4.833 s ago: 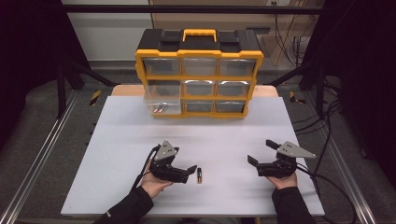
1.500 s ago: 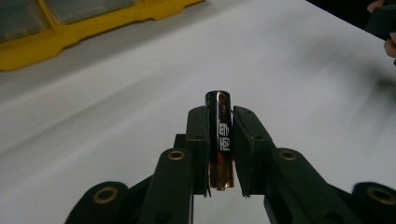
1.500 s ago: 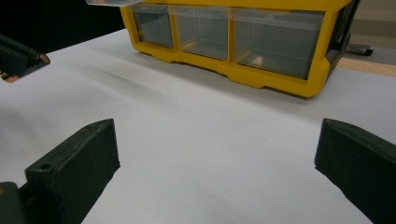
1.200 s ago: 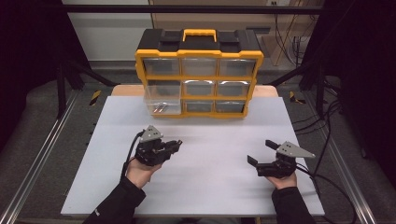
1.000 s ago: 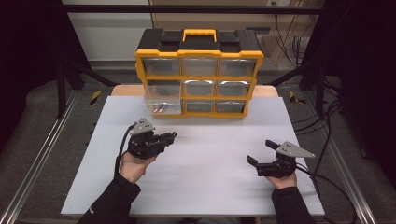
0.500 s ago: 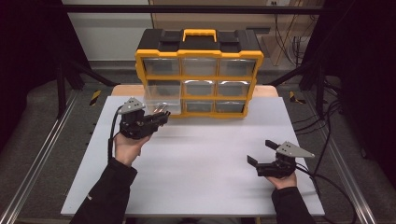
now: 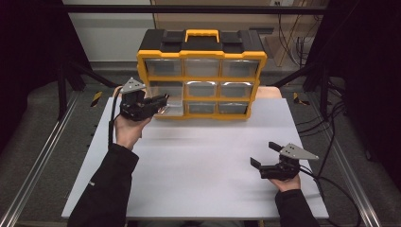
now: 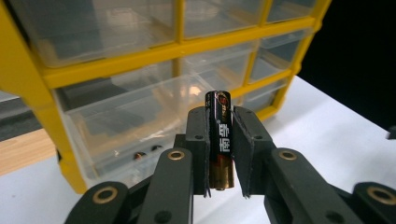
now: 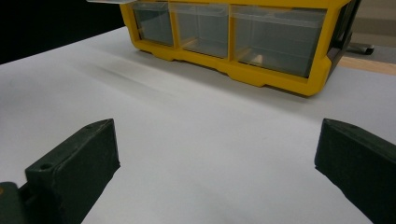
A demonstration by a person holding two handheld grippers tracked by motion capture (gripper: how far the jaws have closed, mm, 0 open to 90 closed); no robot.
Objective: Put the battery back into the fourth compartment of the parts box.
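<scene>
i have lifted my left gripper [image 7: 163, 100] from mid-table to the pulled-out drawer [image 8: 140, 119], jaws clamped on the battery [image 8: 220, 140]; right gripper [image 7: 265, 161] rests wide open. drop comes next.

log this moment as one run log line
left gripper: shut on battery, at open bottom-left drawer of yellow organizer | right gripper: open, resting on white table

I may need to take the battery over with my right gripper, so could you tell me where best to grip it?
Grip the battery by its bare top end, coming from above: it stands upright, and the left gripper covers its middle.
</scene>
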